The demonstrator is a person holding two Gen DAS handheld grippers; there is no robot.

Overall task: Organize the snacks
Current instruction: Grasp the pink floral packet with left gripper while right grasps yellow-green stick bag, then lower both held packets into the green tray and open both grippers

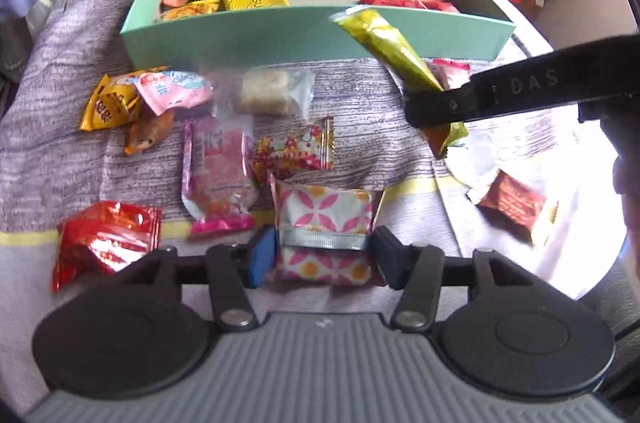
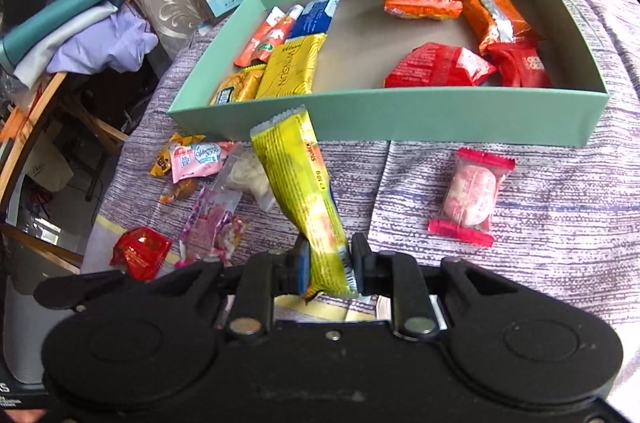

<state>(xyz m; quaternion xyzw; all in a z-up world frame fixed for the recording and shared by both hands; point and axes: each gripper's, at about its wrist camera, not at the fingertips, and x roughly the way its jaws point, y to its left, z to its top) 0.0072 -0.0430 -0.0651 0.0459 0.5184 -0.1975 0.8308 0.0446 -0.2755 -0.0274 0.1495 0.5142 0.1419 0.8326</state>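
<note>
Left wrist: my left gripper [image 1: 325, 255] pinches pink-patterned packet [image 1: 326, 209] lying on cloth [image 1: 60, 151] | right wrist: my right gripper [image 2: 330, 269] clamps yellow bar [image 2: 302, 199], lifted just before green box [image 2: 400, 121].

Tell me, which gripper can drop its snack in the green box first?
Right, probably. The right gripper already holds the yellow-green snack stick lifted, its tip near the green box wall. The left gripper only clasps the pink flower packet lying on the cloth.

One mint box [image 2: 400, 121]; nine snacks inside; eleven loose outside, two of them held.
</note>
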